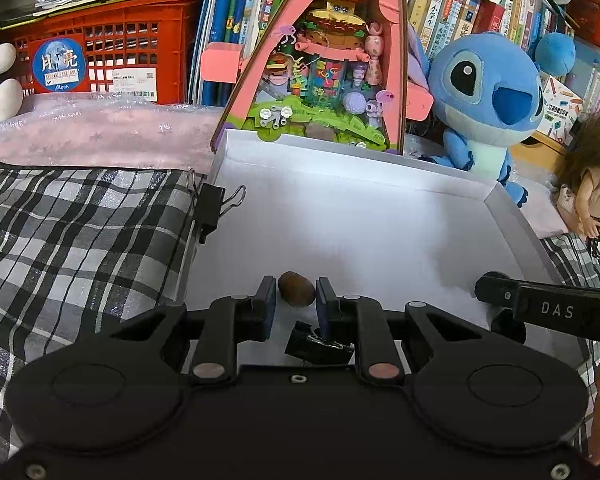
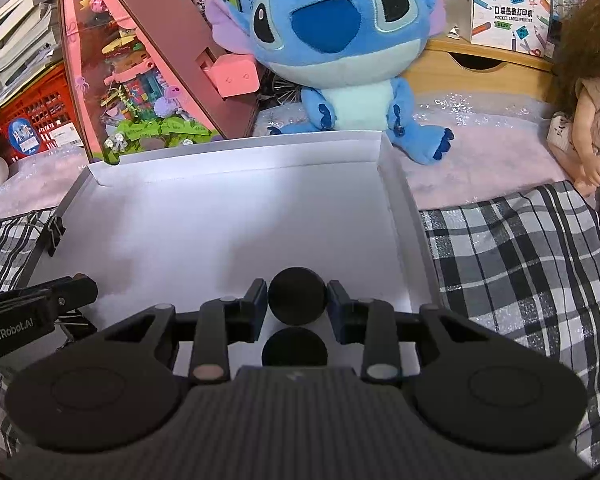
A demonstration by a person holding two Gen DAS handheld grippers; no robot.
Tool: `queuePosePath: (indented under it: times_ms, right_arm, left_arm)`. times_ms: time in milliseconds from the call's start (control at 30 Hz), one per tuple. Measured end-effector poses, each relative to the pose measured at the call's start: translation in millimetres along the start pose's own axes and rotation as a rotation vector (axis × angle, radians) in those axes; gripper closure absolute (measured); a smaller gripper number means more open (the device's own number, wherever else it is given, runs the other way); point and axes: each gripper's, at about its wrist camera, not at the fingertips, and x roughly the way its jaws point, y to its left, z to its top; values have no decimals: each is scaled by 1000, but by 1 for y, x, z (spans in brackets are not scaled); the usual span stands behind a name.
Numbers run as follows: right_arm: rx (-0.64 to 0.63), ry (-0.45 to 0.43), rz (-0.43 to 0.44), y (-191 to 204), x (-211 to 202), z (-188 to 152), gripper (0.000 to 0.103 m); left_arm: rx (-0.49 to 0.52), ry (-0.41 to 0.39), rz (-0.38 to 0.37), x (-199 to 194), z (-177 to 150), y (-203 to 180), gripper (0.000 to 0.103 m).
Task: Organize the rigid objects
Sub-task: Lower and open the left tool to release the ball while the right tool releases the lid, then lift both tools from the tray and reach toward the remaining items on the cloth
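Observation:
A shallow white tray point(image 1: 340, 208) lies on the plaid cloth. In the left wrist view my left gripper point(image 1: 296, 294) is shut on a small brown oval piece point(image 1: 296, 288), which fills the narrow gap just above the tray floor. A black binder clip point(image 1: 320, 344) lies on the floor under its right finger. In the right wrist view my right gripper point(image 2: 298, 298) is open around a black round disc point(image 2: 297, 296), with a sliver of space on each side. A second black disc point(image 2: 294, 348) lies nearer the camera. My left gripper's black tip point(image 2: 76, 292) reaches in from the left.
Another binder clip point(image 1: 210, 208) grips the tray's left wall. A pink toy house point(image 1: 328, 60) and a blue plush point(image 2: 340, 40) stand right behind the tray. A doll point(image 2: 588, 112) sits to the right. A red crate point(image 1: 112, 52) and books line the back.

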Motion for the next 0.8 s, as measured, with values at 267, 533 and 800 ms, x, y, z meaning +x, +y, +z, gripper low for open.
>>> queuePosePath:
  times_ms: [267,533,800]
  right_arm:
    - [32,-28,11,-7,-8,-4,38]
    - [16,-93,34,-11,-31,-14,26]
    - [-52,-196,59,-7,-69,-33,18]
  left_arm:
    - [16,-58,2,-17,-4,-2,53]
    - [14,-109,-21,-46,-12,3,39]
    - [70,-209,-21,-86,-32,2,26]
